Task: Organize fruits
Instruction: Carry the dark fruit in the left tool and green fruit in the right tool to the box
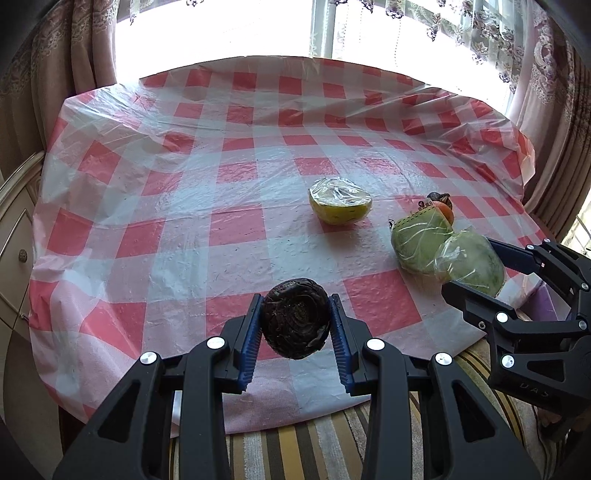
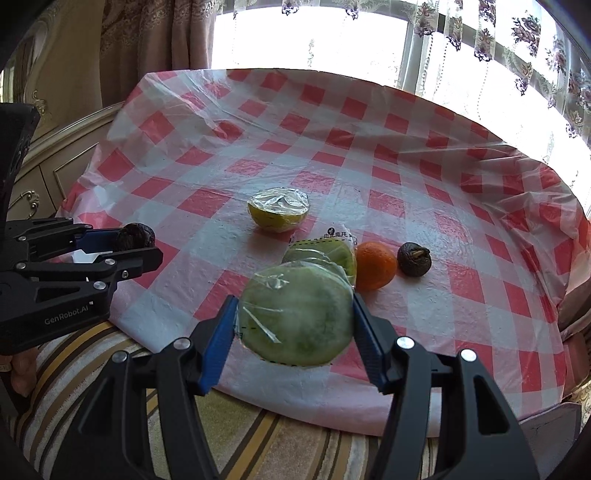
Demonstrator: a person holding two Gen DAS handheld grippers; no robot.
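Left gripper [image 1: 295, 325]: clamped on a dark, rough round fruit [image 1: 295, 318], both blue pads pressed to its sides; held above the near edge of the table.
Right gripper [image 2: 295, 325]: closed on a green melon piece wrapped in film [image 2: 295, 317], blue pads against both sides; lifted clear of the cloth near the front edge.
Table [image 1: 184, 192]: covered by a red-and-white checked plastic cloth, wrinkled toward the far right corner.
Yellow half fruit [image 1: 340, 200]: cut face up under cling film, resting alone near the middle of the cloth.
Second green wrapped piece [image 2: 325, 254]: lying on the cloth just behind the held melon piece, printed label on top.
Orange [image 2: 375, 265]: on the cloth, just beside the second green piece on its right.
Second dark fruit [image 2: 414, 259]: on the cloth, just right of the orange, stem end upward.
Backdrop: bright window [image 1: 258, 29] with patterned curtains beyond the far edge; pale cabinet [image 1: 14, 229] at left; striped fabric [image 1: 303, 446] below the near edge.
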